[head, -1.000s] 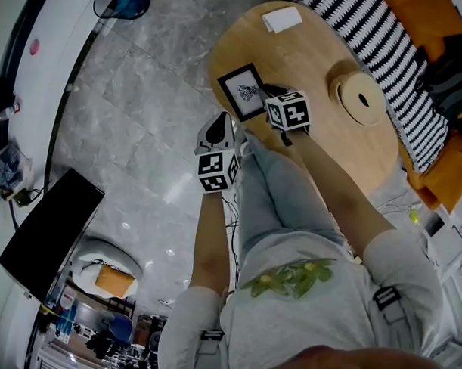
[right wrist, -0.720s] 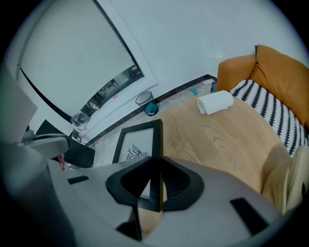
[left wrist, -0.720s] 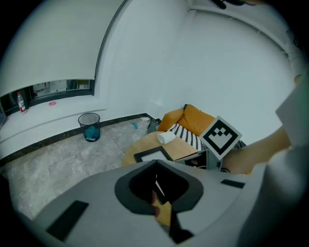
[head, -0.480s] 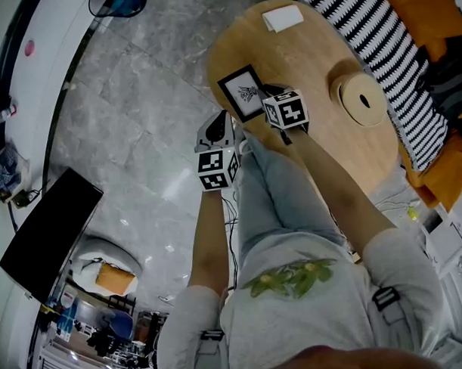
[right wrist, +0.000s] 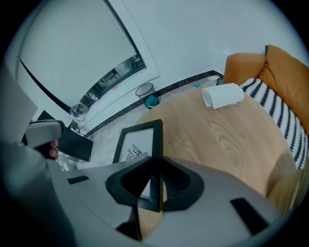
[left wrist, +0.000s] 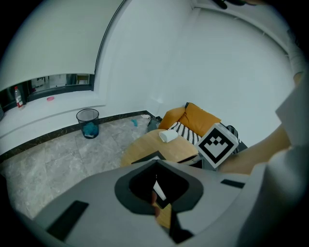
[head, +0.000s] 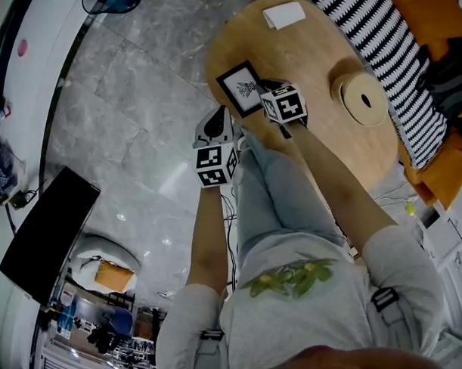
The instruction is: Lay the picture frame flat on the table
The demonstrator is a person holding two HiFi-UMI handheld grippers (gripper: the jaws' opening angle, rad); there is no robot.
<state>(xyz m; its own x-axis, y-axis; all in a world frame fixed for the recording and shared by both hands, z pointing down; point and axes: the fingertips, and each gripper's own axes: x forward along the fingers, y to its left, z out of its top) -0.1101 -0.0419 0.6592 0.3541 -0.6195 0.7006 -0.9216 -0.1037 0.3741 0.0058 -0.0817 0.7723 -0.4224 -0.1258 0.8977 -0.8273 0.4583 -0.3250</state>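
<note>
— Black moulding sits pinched in the right claw [right wrist: 155, 185]: its jaws are closed on the right-hand side of the picture frame [right wrist: 139, 144]. How far along would you call that?

— Grasped, not laid. In the right gripper view the frame stands on edge or close to it, face turned toward 9 o'clock, above the wooden desk [right wrist: 217, 140]. Nothing shows it lying flat.

— And from the head view?

— It matches: right claw [head: 264, 92] at the 3 o'clock side of the frame [head: 240, 89], which is near the 9 o'clock rim of the desk [head: 317, 60]. Whether its bottom edge touches the wood, I can't tell.

— The left claw [head: 216, 126]?

— Off the desk, at the frame's 7 o'clock, jaws drawn nearly together with nothing in them.

— What's left?

— My guess: tip it down onto bare wood, then let go. The white roll [head: 283, 17] at 12 o'clock and the round wooden disc [head: 362, 100] at 3 o'clock are well apart from it.
</note>
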